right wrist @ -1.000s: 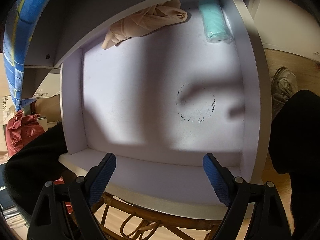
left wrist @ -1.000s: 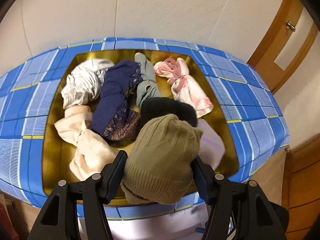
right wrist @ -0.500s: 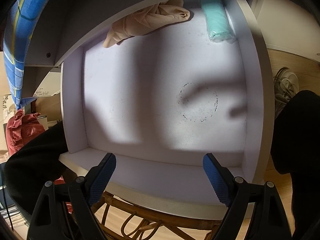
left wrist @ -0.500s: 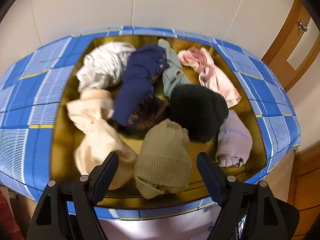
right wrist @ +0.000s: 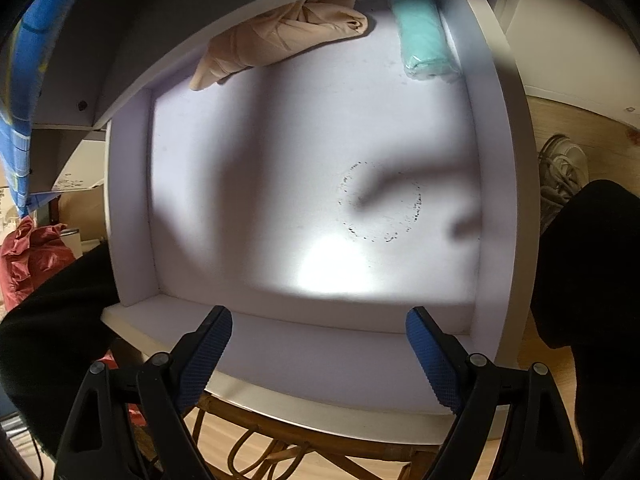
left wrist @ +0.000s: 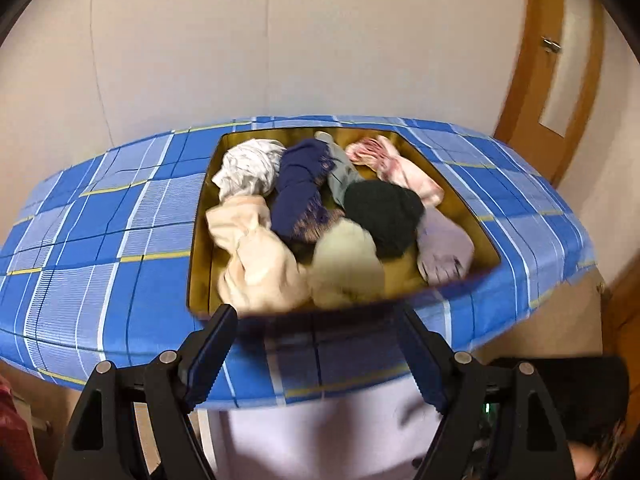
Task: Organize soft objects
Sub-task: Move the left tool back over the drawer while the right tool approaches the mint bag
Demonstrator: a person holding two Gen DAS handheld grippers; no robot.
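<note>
A gold tray (left wrist: pixel 200 240) on a blue checked tablecloth (left wrist: pixel 100 240) holds several soft items: an olive knit hat (left wrist: pixel 346 268), a black hat (left wrist: pixel 384 208), a cream cloth (left wrist: pixel 256 256), a navy garment (left wrist: pixel 300 188), a white cloth (left wrist: pixel 248 168), a pink cloth (left wrist: pixel 400 168) and a lilac cloth (left wrist: pixel 444 248). My left gripper (left wrist: pixel 316 344) is open and empty, in front of the tray's near edge. My right gripper (right wrist: pixel 318 344) is open and empty over the front edge of an open white drawer (right wrist: pixel 132 200) holding a beige cloth (right wrist: pixel 280 36) and a teal folded cloth (right wrist: pixel 424 40).
A wooden door (left wrist: pixel 560 60) stands at the right beyond the table. Below the drawer sits a rattan stool (right wrist: pixel 280 448). A red bag (right wrist: pixel 28 256) lies at the left and a white shoe (right wrist: pixel 560 168) on the wooden floor at the right.
My left gripper has let go of the olive hat, which now lies in the tray, and has pulled back and away from the tray. The right gripper has barely moved.
</note>
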